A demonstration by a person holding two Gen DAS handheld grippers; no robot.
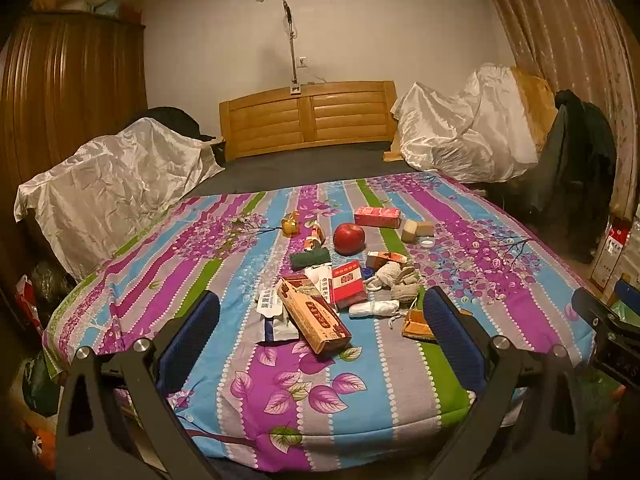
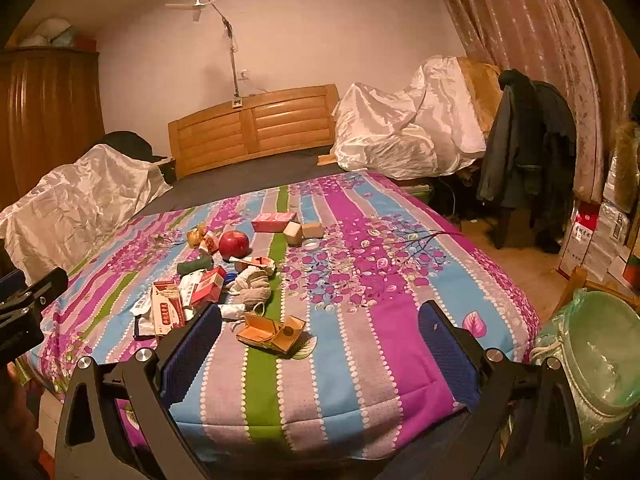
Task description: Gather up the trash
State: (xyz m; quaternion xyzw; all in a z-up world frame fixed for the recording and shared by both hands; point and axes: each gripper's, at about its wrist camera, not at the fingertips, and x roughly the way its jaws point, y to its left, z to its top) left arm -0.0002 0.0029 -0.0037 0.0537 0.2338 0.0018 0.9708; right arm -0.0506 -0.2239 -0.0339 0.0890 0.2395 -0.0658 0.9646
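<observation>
Both hand-held grippers hover over the near edge of the bed, each spread wide with nothing between its blue pads. Seen from the left wrist, the left hand-held gripper (image 1: 322, 320) frames the heap of trash on the striped floral bedspread (image 1: 248, 360): a long brown carton (image 1: 314, 320) lies tilted nearest, with a red box (image 1: 349, 282) and crumpled white wrappers (image 1: 276, 316) beside it. Behind them sit a dark green rolled cloth (image 1: 310, 258), a red apple (image 1: 349, 239), a pink box (image 1: 377, 216) and two pale wooden blocks (image 1: 416, 230). A bundle of grey rag and string (image 1: 394, 280) lies to the right of the red box.

From the right wrist, the right hand-held gripper (image 2: 320, 332) points at the bed's near right part; a flattened orange carton (image 2: 272, 332) lies just ahead of its left pad. A green-lined trash bin (image 2: 600, 360) stands on the floor beside the bed's right corner, well apart from the heap.
</observation>
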